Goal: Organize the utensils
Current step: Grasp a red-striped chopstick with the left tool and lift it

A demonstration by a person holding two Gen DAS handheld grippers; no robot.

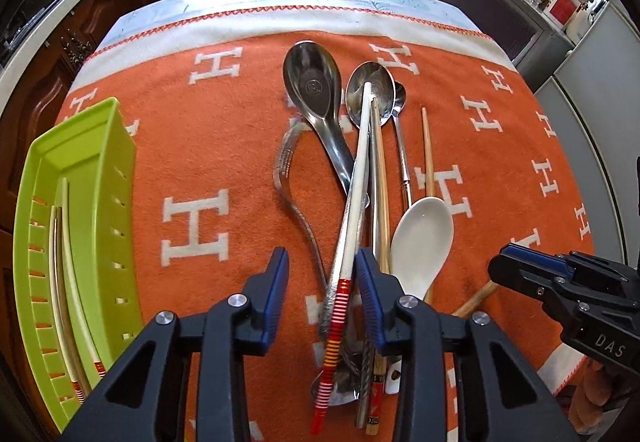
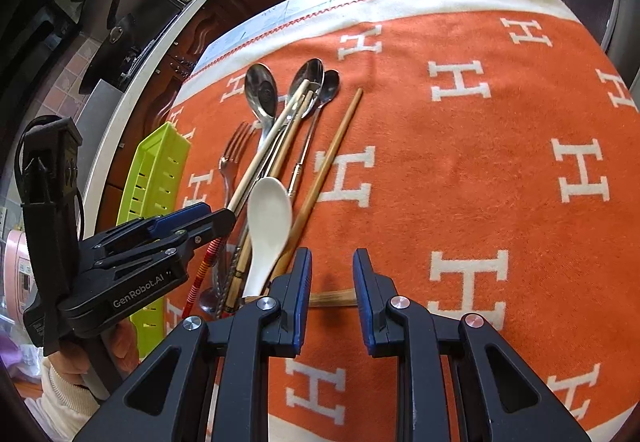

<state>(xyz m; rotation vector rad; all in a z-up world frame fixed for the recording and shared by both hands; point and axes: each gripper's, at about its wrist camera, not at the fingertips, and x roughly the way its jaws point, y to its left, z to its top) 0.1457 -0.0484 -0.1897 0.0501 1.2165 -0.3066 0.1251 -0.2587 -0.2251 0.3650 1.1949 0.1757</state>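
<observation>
While several chopsticks already lie inside the green plastic tray (image 1: 80, 178) at the left edge of the counter, the step in hand looks to be picking another one from the heap. The left gripper (image 1: 322, 278) hangs low over the pile, its jaws moderately open on either side of a white chopstick (image 1: 358, 178) with a red and orange banded handle. The blue pads do not appear to touch it yet, though the fisheye view makes this hard to judge.

The pile sits mid-counter on an orange blanket (image 1: 200, 146) patterned with white letters. It holds a large steel spoon (image 1: 312, 82), a fork (image 1: 286, 162), wooden chopsticks and a white ceramic spoon (image 1: 422, 238), all overlapping.

The right gripper (image 2: 332, 282) waits just right of the pile, jaws open and holding nothing, above the end of a wooden chopstick (image 2: 332, 162).

Next, the left jaws would need to close on the white chopstick alone, lift it clear of the spoons beneath, and carry it left to the tray.
</observation>
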